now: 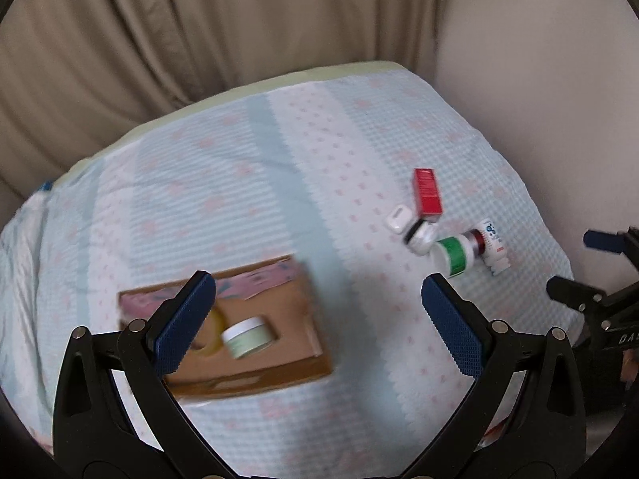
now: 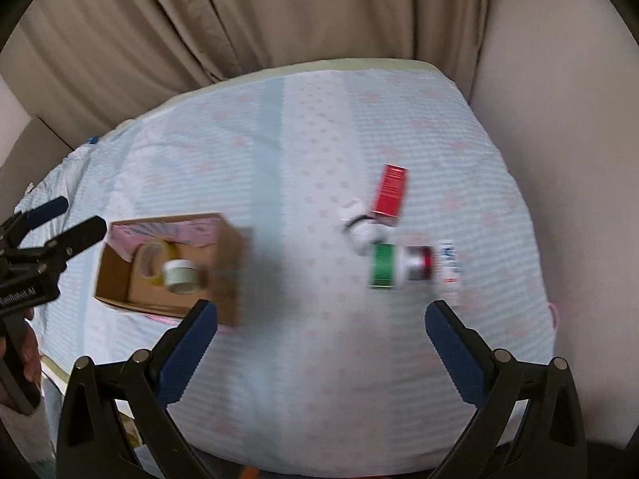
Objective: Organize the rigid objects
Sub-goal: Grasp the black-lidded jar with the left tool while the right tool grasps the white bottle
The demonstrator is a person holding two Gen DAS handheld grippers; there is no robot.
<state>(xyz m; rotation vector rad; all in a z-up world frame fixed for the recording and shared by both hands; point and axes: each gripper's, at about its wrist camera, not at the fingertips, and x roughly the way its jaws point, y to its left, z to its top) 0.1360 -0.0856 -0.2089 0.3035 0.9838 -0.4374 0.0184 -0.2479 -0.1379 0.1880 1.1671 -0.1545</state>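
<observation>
A cardboard box (image 1: 303, 343) (image 2: 229, 271) lies on the bed and holds a pale green jar (image 1: 249, 337) (image 2: 181, 275) and a yellow tape roll (image 2: 153, 263). To the right lies a cluster: a red box (image 1: 428, 191) (image 2: 389, 191), a small white case (image 1: 397, 218), a white round item (image 1: 421, 237) (image 2: 365, 235), a green-banded jar (image 1: 451, 257) (image 2: 385, 265) and a white tube (image 1: 495, 247) (image 2: 449, 265). My left gripper (image 1: 319, 291) is open and empty above the box. My right gripper (image 2: 321, 319) is open and empty, short of the cluster.
The bed cover (image 1: 279, 159) (image 2: 299, 139) is pale blue with pink dots. Beige curtains (image 1: 159, 32) hang behind and a wall (image 2: 559, 119) stands at right. The other gripper shows at the right edge of the left view (image 1: 599, 271) and the left edge of the right view (image 2: 48, 231).
</observation>
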